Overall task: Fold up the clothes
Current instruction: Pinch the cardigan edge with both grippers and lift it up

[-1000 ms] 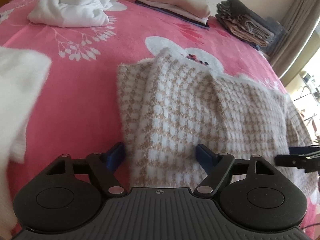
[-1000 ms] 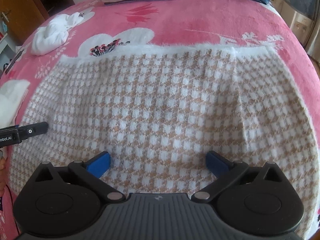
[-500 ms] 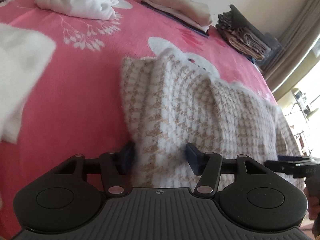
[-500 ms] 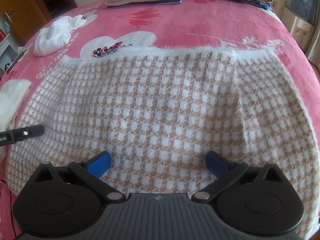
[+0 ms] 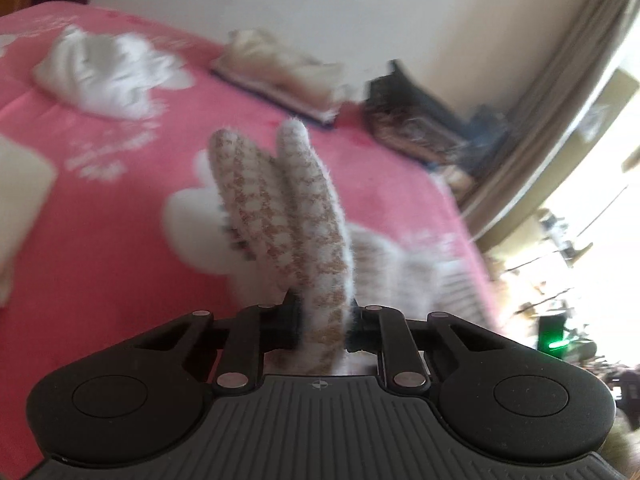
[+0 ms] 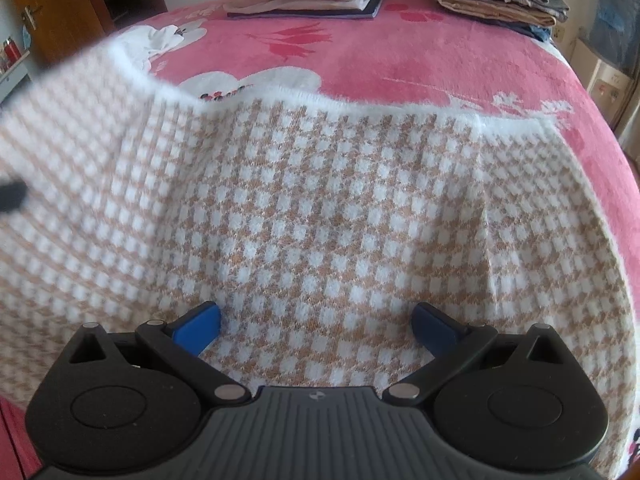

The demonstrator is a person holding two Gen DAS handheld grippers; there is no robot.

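Fuzzy tan-and-white checked sweater (image 6: 328, 216) fills the frame's middle, flat on the right, left edge lifted.

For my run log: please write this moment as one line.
left gripper: closing, pinching checked sweater | right gripper: open over sweater | pink blanket

Daylit fisheye frames; left view motion-blurred, blown-out window (image 5: 592, 184) glare.

No text, label, brand or number can be read in either view; each gripper body bears only a small crosshair mark.
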